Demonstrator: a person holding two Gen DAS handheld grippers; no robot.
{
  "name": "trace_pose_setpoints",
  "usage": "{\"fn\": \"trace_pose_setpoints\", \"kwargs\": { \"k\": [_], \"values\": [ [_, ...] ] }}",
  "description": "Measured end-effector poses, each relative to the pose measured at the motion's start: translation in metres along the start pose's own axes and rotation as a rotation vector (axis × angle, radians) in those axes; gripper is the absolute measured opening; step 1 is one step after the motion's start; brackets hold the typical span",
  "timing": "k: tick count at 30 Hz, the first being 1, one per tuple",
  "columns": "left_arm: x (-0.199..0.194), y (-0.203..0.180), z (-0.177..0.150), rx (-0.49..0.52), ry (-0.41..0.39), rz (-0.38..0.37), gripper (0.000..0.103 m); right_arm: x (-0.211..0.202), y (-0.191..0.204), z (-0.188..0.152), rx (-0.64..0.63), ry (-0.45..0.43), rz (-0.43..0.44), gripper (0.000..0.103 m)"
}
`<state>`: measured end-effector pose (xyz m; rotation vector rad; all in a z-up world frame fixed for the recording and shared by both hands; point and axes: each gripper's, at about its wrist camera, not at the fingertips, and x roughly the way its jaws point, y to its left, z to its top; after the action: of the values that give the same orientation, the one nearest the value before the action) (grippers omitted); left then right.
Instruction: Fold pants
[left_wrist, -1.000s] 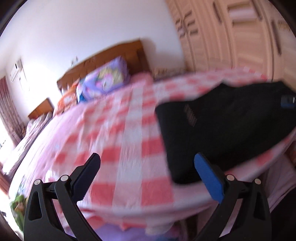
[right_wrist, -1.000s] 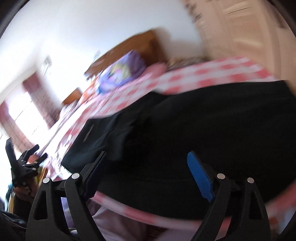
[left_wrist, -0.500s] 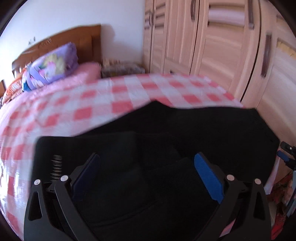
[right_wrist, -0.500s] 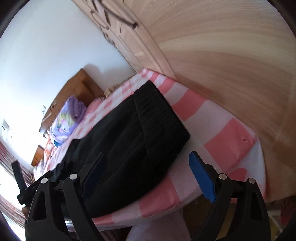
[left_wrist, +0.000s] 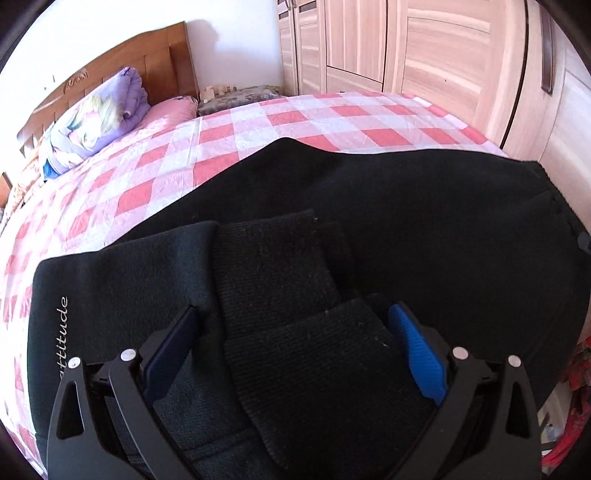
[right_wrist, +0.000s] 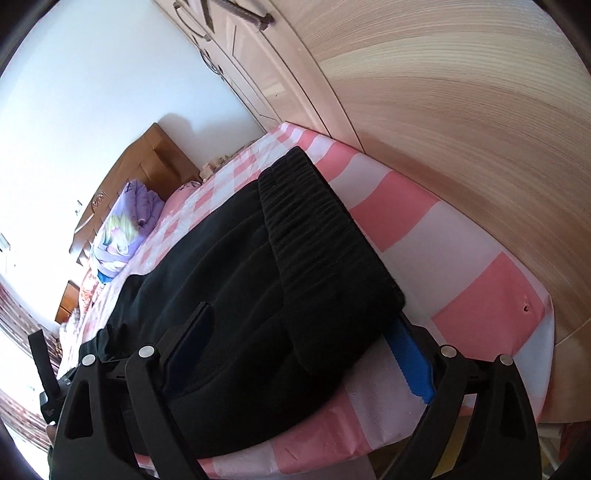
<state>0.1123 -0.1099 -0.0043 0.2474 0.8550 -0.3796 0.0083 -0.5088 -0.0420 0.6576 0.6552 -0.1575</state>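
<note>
Fingers of both the left gripper (left_wrist: 291, 343) and right gripper (right_wrist: 299, 339) stand wide, straddling the pants (left_wrist: 424, 221), whose long axis runs toward 2 o'clock from the left gripper.

Only one readable text: white italic lettering on the black pants (left_wrist: 110, 302), at about 9 o'clock in the left wrist view, running vertically along the fabric's left edge. Visible letters read "ttitude"; the start of the word is hidden behind the left gripper (left_wrist: 291, 332) finger. Right wrist view: no legible text, labels or numbers on anything.
</note>
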Motion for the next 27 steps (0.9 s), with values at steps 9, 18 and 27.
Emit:
{"fn": "trace_pose_setpoints", "kwargs": {
  "k": [9,18,27],
  "values": [
    [-0.002,-0.002,-0.002,0.010,-0.025,0.014,0.101,0.009,0.000,0.004,0.072,-0.002,0.047,0.076],
    [-0.003,-0.003,-0.003,0.009,-0.029,0.015,0.101,0.000,-0.001,0.002,0.095,-0.099,0.070,0.037],
    [-0.037,0.008,0.040,-0.138,0.037,-0.305,0.101,-0.031,0.085,-0.001,-0.273,-0.246,-0.010,0.035]
  ]
}}
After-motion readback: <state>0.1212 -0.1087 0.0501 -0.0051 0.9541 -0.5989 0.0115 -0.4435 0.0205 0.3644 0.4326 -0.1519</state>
